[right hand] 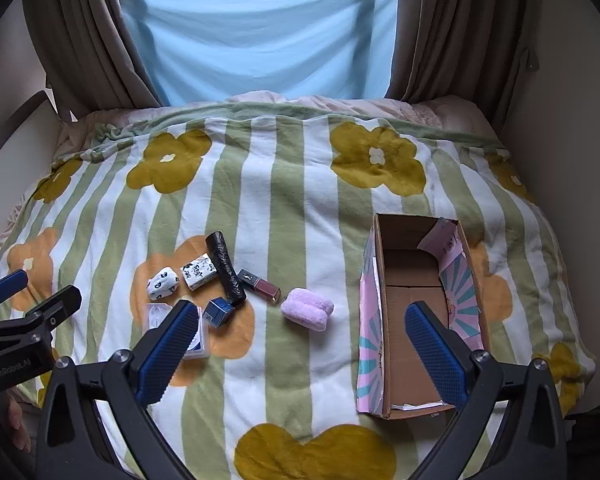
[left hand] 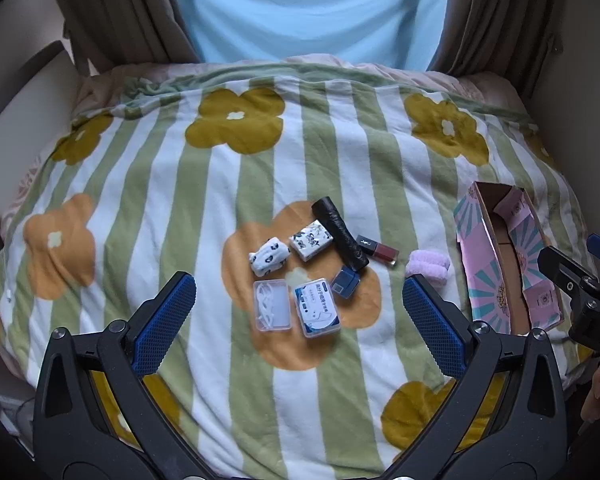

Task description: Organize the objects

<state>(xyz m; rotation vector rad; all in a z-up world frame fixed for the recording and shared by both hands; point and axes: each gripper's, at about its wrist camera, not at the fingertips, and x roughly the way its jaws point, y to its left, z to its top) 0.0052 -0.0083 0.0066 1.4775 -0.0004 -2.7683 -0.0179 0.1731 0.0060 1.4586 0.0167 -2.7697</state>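
I had both tools hanging over the bed, angled down at the striped flower blanket (left hand: 204, 216), each spread wide and holding nothing. The left tool (left hand: 298, 318) sat above the cluster of small things; the right tool (right hand: 302, 338) hung between that cluster and the open cardboard box (right hand: 412, 280), which looked empty.

The items lay close together on an orange flower: a spotted sock roll (left hand: 269, 260), a patterned packet (left hand: 311, 240), a black roll (left hand: 342, 236), a lip gloss tube (left hand: 378, 251), a small blue box (left hand: 345, 282), a clear plastic case (left hand: 272, 306) and a printed case (left hand: 317, 307). A pink fluffy roll (right hand: 307, 311) sat apart, nearest the box.

I judged everything light. The sock and pink roll would squash, so I would pinch them across the middle. The cases looked stiff and slick, best taken across their short sides. The tube could roll.

In the right view, my own finger covered much of the cases. The print on them was too small to read.
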